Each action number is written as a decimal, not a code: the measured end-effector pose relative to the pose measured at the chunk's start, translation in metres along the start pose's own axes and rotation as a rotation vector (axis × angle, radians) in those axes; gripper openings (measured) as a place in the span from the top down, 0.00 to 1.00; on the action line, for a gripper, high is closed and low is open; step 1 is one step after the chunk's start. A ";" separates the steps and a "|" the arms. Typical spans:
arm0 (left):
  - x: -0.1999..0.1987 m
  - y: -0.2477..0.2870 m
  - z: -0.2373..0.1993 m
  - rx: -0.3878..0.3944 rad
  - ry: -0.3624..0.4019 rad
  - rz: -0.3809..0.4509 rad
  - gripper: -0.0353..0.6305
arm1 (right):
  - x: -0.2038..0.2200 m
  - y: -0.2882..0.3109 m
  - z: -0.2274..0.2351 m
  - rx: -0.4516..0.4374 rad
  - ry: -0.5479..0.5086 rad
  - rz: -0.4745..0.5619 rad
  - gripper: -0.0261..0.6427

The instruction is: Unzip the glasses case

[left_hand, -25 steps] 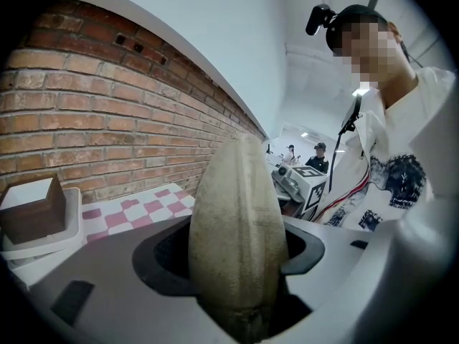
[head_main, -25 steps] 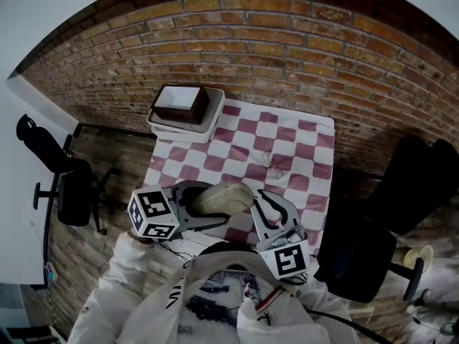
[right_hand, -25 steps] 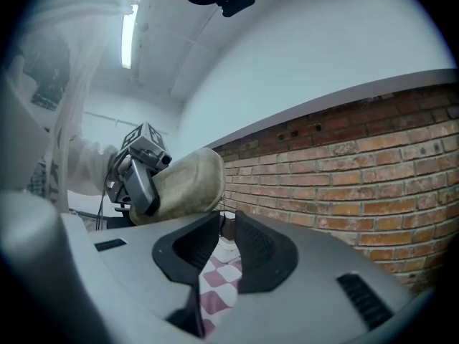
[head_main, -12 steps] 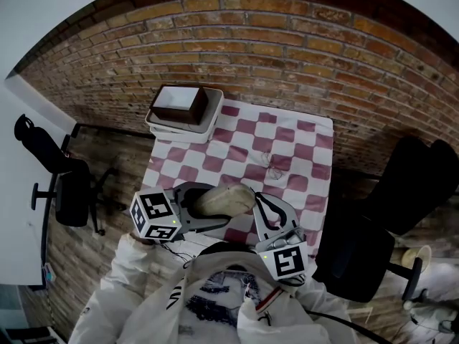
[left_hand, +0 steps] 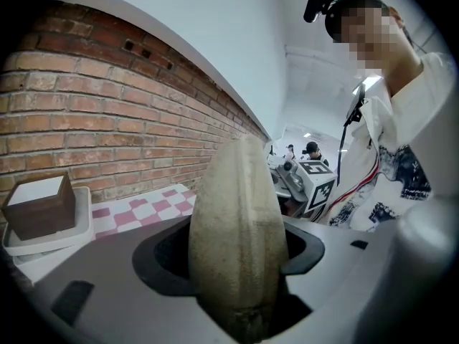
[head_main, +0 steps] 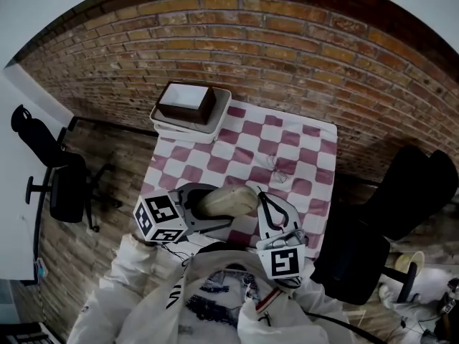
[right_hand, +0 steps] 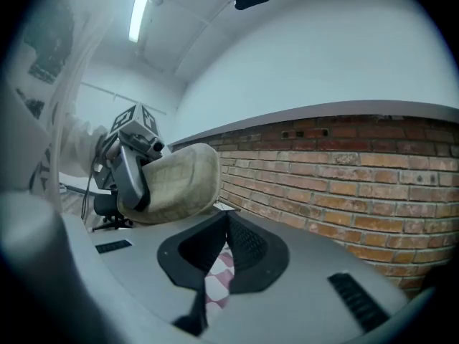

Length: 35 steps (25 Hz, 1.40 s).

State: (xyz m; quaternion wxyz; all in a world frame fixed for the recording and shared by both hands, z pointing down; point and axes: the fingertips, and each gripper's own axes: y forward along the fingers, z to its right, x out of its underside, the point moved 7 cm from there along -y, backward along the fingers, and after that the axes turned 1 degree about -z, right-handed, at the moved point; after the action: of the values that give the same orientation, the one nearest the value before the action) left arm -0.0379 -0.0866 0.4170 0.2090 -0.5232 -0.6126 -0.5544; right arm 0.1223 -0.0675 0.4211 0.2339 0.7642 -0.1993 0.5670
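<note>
Having shut, right tongs, beside glasses case

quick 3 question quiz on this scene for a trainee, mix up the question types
1. True or false: the left gripper has the glasses case clamped between its jaws.
2. What sits at the far left corner of the checkered cloth? A) a brown box in a white tray B) a mug C) a laptop
3. Fill in: the wall behind the cloth is made of ___.

Key: 1 true; 2 A; 3 brick
</note>
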 end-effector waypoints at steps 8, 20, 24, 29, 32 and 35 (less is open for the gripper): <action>0.009 -0.017 -0.017 0.024 -0.015 -0.012 0.51 | -0.012 0.021 -0.015 0.094 -0.068 -0.066 0.94; 0.028 -0.044 -0.033 0.085 0.015 -0.059 0.51 | -0.023 0.038 -0.052 0.208 -0.182 -0.151 0.94; 0.039 -0.051 -0.035 0.110 0.016 -0.077 0.51 | -0.021 0.039 -0.068 0.258 -0.200 -0.163 0.94; 0.048 -0.061 -0.036 0.130 0.043 -0.095 0.51 | -0.026 0.040 -0.084 0.291 -0.271 -0.183 0.94; 0.052 -0.065 -0.035 0.120 0.075 -0.115 0.51 | -0.029 0.041 -0.089 0.295 -0.301 -0.194 0.94; 0.053 -0.068 -0.035 0.114 0.091 -0.126 0.51 | -0.031 0.042 -0.093 0.292 -0.333 -0.203 0.94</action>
State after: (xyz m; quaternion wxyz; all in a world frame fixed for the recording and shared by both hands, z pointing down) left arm -0.1284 -0.0856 0.4409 0.2309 -0.4449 -0.6649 -0.5538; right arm 0.0180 -0.0457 0.4199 0.1406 0.8889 -0.0731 0.4298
